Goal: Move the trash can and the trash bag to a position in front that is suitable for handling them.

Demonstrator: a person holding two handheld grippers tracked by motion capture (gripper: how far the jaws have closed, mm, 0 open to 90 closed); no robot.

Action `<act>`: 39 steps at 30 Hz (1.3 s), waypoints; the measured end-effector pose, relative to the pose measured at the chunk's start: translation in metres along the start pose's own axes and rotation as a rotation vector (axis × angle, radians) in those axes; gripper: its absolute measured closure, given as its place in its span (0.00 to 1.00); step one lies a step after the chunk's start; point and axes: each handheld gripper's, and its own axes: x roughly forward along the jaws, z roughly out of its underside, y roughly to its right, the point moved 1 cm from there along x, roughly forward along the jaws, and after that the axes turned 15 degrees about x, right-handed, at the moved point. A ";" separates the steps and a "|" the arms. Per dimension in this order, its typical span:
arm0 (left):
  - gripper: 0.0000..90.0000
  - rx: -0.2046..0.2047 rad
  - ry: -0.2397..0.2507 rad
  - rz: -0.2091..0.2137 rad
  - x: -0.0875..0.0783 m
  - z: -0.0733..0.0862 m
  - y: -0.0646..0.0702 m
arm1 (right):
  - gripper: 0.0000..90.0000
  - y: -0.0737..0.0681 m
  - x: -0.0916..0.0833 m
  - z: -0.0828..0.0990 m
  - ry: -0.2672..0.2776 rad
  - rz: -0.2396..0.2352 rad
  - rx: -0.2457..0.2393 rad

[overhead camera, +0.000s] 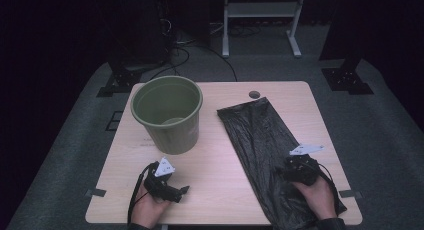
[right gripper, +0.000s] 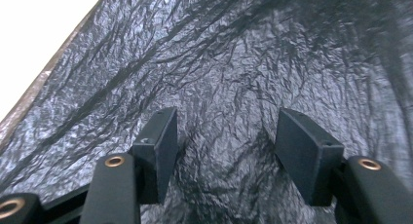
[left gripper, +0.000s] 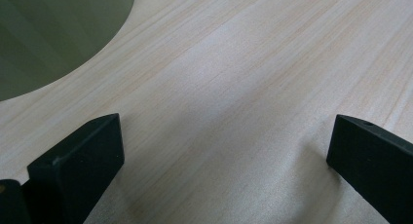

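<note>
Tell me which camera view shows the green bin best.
The high view: the green bin stands upright on the table, whole, with its open rim and inside visible, left of the black bag. The left gripper view catches just a curved piece of its green wall at the upper left.

A light wooden table is set on grey carpet. Dark surroundings are seen all round. A white metal frame and black cables are seen behind, with black floor brackets at both sides.
</note>
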 end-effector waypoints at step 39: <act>0.00 0.001 0.000 0.001 0.000 0.000 0.000 | 0.13 0.029 -0.012 0.029 0.077 0.041 0.020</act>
